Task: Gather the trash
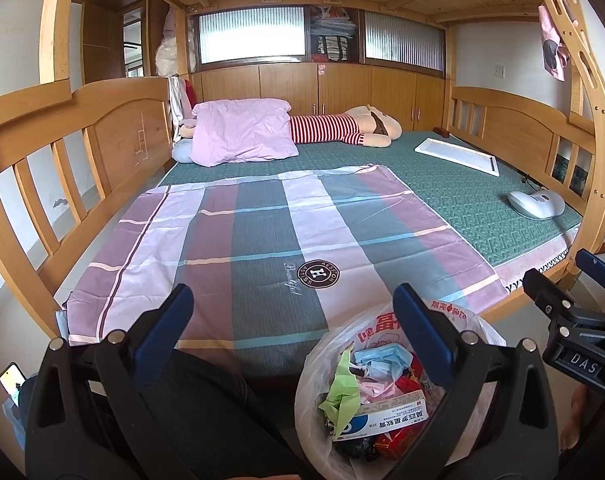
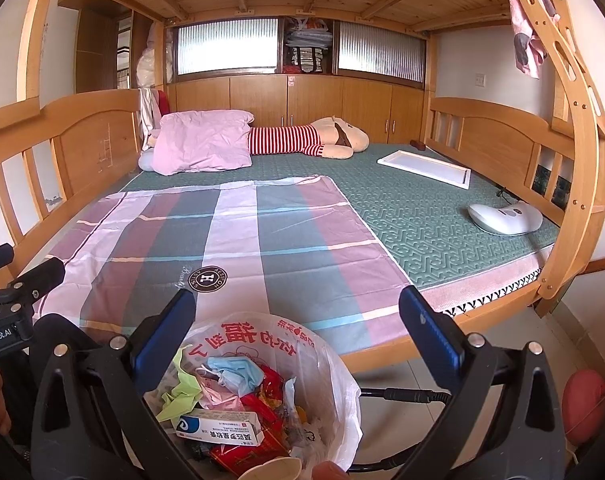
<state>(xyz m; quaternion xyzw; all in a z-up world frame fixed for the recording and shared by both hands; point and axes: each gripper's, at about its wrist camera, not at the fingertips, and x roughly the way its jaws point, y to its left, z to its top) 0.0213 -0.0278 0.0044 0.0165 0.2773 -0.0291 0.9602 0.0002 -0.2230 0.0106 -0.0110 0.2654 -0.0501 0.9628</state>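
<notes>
While the left wrist view looks over the bed (image 1: 442, 200), the left tool (image 1: 292, 320) is wide open and holds nothing; the trash bag (image 1: 322, 364), full of wrappers and a medicine box (image 1: 378, 416), stands below its right finger. In the right wrist view, the right tool (image 2: 298, 324) is also open and empty, above the same bag (image 2: 338, 364).

Wooden bed (image 2: 498, 152) carries green mat (image 2: 434, 216). On mat: plaid sheet (image 2: 230, 236), pink pillow (image 2: 202, 144), striped plush (image 2: 302, 140), white tray (image 2: 426, 168), white device (image 2: 504, 218). Lined bin (image 2: 334, 364) on floor (image 2: 406, 376).
</notes>
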